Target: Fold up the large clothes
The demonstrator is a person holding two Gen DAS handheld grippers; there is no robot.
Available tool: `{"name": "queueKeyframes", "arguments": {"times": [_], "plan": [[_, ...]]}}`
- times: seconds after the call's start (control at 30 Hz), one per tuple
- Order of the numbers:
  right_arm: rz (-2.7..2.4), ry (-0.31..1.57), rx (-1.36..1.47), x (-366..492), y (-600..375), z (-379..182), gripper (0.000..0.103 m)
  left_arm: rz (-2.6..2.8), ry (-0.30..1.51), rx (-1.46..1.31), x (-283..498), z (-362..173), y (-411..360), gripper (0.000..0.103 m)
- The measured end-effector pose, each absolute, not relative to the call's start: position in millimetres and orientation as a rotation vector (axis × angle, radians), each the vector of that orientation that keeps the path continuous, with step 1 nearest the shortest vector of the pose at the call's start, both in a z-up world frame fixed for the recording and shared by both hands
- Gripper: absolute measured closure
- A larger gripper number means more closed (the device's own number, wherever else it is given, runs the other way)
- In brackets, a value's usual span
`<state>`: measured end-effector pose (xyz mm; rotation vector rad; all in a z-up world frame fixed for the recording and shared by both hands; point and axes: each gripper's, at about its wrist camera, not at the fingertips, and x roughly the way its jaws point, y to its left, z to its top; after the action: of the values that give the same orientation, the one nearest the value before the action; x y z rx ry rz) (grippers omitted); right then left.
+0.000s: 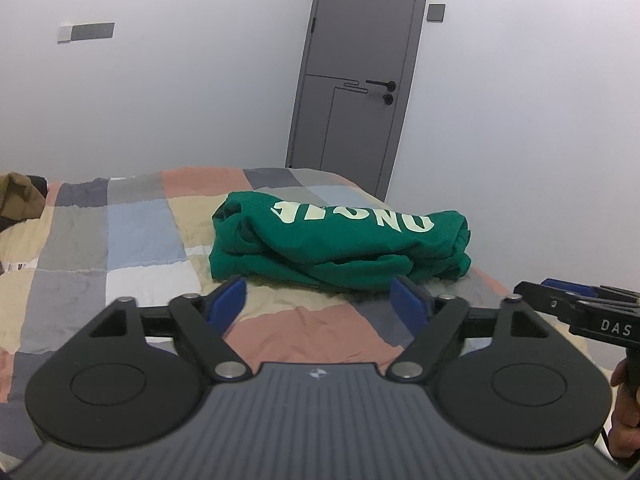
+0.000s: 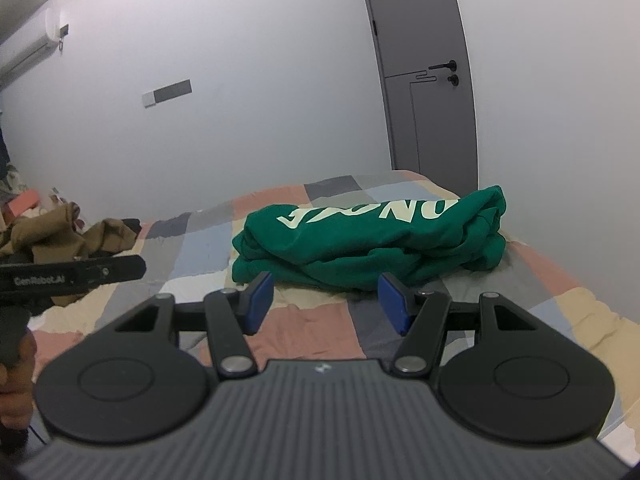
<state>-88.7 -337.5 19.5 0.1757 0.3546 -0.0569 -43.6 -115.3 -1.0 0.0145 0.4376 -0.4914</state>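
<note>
A green garment [image 1: 340,240] with white lettering lies folded into a thick bundle on the patchwork bed cover [image 1: 132,240]. My left gripper [image 1: 320,300] hovers just in front of its near edge, blue pads wide apart and nothing between them. In the right wrist view the same green bundle [image 2: 372,236] lies a little beyond my right gripper [image 2: 326,300], whose blue pads also stand apart and hold nothing. Each gripper shows at the edge of the other's view: the right gripper's body [image 1: 580,312] at the right, the left gripper's body [image 2: 72,276] at the left.
A brown garment [image 2: 68,232] lies heaped at the bed's far left. A grey door [image 1: 356,76] stands behind the bed in a white wall. The bed's right edge [image 1: 496,284] runs close to the wall. A hand [image 1: 628,408] grips the right handle.
</note>
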Motion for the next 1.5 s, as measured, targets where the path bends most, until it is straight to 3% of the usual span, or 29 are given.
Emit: {"name": "queueKeyframes", "arguments": {"times": [0.03, 0.1, 0.17, 0.23, 0.27, 0.3, 1.5], "plan": [[-0.06, 0.353, 0.175, -88, -337, 19, 0.041, -0.495, 0.432, 0.012, -44, -1, -115, 0.005], [-0.062, 0.344, 0.173, -87, -337, 20, 0.024, -0.497, 0.43, 0.011, -44, -1, -114, 0.001], [-0.068, 0.34, 0.159, -85, -335, 21, 0.02, -0.49, 0.439, 0.015, -42, -1, -114, 0.001], [-0.071, 0.345, 0.148, -82, -334, 21, 0.011, -0.475, 0.442, 0.024, -42, -2, -114, 0.0], [-0.075, 0.348, 0.149, -81, -334, 21, 0.002, -0.468, 0.441, 0.026, -42, -2, -113, 0.0], [-0.086, 0.347, 0.148, -80, -334, 21, 0.0, -0.464, 0.44, 0.026, -43, -2, -112, 0.0], [-0.094, 0.389, 0.142, -76, -333, 19, 0.0, -0.442, 0.429, 0.043, -53, 4, -112, 0.0]]}}
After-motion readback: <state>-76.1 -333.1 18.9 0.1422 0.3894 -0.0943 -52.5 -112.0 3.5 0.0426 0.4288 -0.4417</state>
